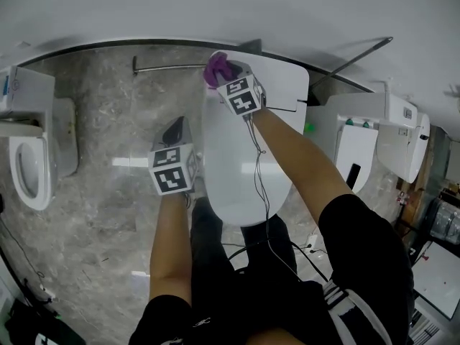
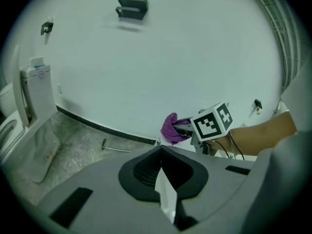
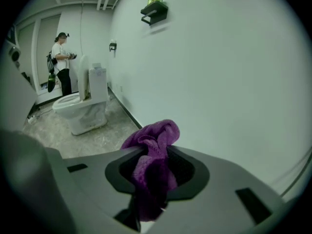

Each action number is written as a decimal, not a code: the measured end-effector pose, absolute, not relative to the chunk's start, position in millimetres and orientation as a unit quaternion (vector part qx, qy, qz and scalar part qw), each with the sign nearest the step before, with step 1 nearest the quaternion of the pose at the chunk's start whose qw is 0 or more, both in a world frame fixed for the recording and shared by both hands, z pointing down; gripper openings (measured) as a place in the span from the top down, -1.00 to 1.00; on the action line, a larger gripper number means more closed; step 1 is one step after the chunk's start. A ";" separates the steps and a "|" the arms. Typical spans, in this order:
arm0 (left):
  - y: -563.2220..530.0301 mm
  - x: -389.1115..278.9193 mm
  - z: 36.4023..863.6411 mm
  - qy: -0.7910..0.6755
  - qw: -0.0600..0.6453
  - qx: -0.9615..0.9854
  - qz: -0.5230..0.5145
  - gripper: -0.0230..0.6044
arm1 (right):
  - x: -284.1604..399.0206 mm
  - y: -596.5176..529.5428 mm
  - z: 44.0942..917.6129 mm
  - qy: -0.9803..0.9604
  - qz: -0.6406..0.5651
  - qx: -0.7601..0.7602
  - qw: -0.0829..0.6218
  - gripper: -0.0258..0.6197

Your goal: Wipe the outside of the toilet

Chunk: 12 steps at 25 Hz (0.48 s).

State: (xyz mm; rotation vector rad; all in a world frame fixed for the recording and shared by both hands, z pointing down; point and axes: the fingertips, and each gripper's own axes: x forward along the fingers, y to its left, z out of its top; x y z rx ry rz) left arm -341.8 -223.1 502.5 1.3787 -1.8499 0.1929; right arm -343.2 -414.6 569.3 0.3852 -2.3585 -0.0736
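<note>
Over on the far left there's a second toilet (image 1: 32, 167), well apart from everything. The left gripper (image 1: 175, 128) hangs over the grey floor (image 1: 108, 121) just beside the left side of the main toilet (image 1: 237, 178), jaws pinched together with nothing in them. The right gripper (image 1: 224, 74) is clamped on a bunched purple cloth (image 1: 214, 69) up at the toilet's back end near the white wall (image 1: 215, 6). Can't tell if the cloth actually touches the toilet.
</note>
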 end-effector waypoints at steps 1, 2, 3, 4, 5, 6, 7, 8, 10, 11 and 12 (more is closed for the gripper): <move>-222.8 -342.7 507.4 -0.732 0.404 0.543 0.077 0.91 | -346.1 -416.9 577.9 -0.915 -0.045 0.147 0.373 0.59; -222.4 -343.6 511.8 -0.732 0.406 0.542 0.078 0.91 | -348.2 -418.8 585.9 -0.912 -0.065 0.146 0.379 0.59; -222.1 -344.6 515.9 -0.732 0.408 0.540 0.078 0.91 | -349.7 -420.5 593.4 -0.908 -0.082 0.145 0.385 0.59; -221.7 -345.6 520.3 -0.732 0.409 0.539 0.079 0.91 | -351.0 -421.9 600.5 -0.904 -0.095 0.145 0.390 0.59; -221.1 -346.5 524.6 -0.731 0.410 0.539 0.080 0.91 | -352.5 -422.8 607.1 -0.902 -0.104 0.144 0.395 0.59; -220.3 -347.2 528.4 -0.731 0.411 0.539 0.082 0.91 | -354.0 -423.1 613.1 -0.899 -0.110 0.141 0.399 0.59; -219.5 -347.5 531.1 -0.730 0.412 0.539 0.084 0.91 | -355.3 -423.3 618.7 -0.898 -0.114 0.138 0.403 0.59; -218.8 -347.4 532.8 -0.729 0.413 0.539 0.085 0.91 | -355.9 -423.8 623.2 -0.896 -0.118 0.135 0.406 0.59; -218.2 -347.2 535.2 -0.730 0.413 0.538 0.087 0.91 | -356.2 -426.0 627.6 -0.895 -0.128 0.130 0.406 0.59; -218.3 -347.4 536.5 -0.730 0.412 0.538 0.087 0.91 | -356.2 -427.4 628.0 -0.896 -0.133 0.129 0.403 0.59; -217.4 -347.4 538.3 -0.730 0.412 0.538 0.088 0.91 | -355.8 -428.2 628.1 -0.898 -0.136 0.129 0.399 0.59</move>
